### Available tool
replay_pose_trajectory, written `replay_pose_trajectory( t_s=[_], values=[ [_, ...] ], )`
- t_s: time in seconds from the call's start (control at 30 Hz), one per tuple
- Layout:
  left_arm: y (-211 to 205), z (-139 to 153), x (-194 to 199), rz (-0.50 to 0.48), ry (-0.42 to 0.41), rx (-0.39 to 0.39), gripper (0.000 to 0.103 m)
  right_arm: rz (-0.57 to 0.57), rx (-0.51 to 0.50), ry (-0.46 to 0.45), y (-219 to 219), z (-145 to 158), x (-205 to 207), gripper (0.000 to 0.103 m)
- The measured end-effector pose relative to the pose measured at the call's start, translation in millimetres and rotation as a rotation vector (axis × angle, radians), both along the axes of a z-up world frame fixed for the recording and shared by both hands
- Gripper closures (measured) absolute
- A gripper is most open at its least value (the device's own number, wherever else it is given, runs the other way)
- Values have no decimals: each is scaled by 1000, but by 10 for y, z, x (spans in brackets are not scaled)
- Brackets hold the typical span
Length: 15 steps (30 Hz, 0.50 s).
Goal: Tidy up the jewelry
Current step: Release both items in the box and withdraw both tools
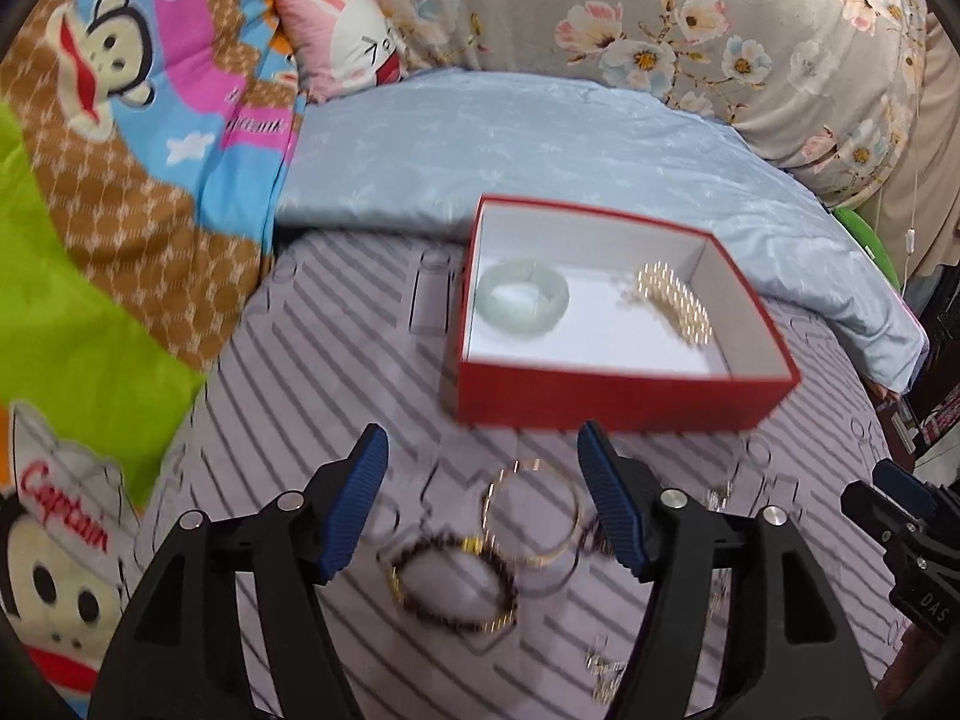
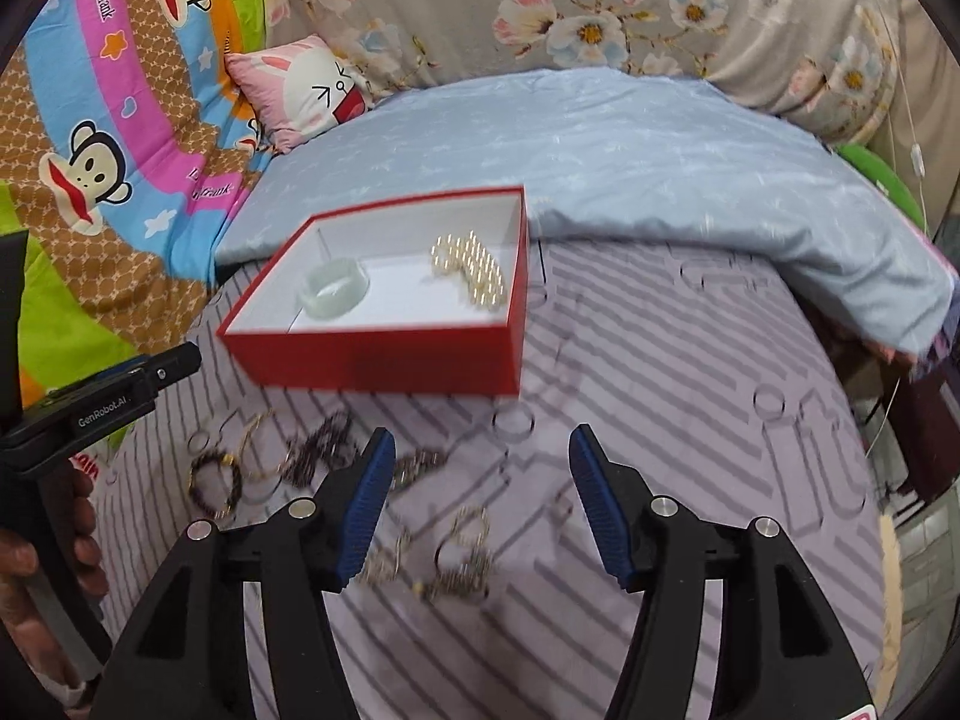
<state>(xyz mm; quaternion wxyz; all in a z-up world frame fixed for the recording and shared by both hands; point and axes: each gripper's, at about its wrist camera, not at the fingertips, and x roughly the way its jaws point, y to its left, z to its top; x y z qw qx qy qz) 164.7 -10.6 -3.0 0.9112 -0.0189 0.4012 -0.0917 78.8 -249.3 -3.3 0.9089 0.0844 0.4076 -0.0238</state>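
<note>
A red box (image 1: 618, 399) (image 2: 384, 363) with a white inside sits on the striped purple bedspread. It holds a pale green bangle (image 1: 523, 299) (image 2: 333, 294) and a pearl bracelet (image 1: 675, 303) (image 2: 471, 269). My left gripper (image 1: 483, 501) is open just above a gold hoop (image 1: 531, 516) and a dark beaded bracelet (image 1: 453, 585). My right gripper (image 2: 480, 504) is open over a loose metal chain piece (image 2: 462, 558). More bracelets (image 2: 216, 483) (image 2: 318, 450) lie to its left.
A light blue quilt (image 1: 480, 138) lies behind the box, with a floral duvet (image 1: 660, 12) and a cartoon blanket (image 1: 120, 150) around it. The right gripper shows at the left view's right edge (image 1: 900, 516); the left one (image 2: 108, 402) shows in the right view.
</note>
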Motion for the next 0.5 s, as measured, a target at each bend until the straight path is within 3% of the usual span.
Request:
replay_pose_trajectory(
  t_s=[0.27,0.5],
  values=[
    [315,-565,-332,71,136,14,39,-3,42,73,99,-323,-431,44],
    [358,-655,-314,98,136,35,40,15,37,92,216,-426,-487,44]
  ],
)
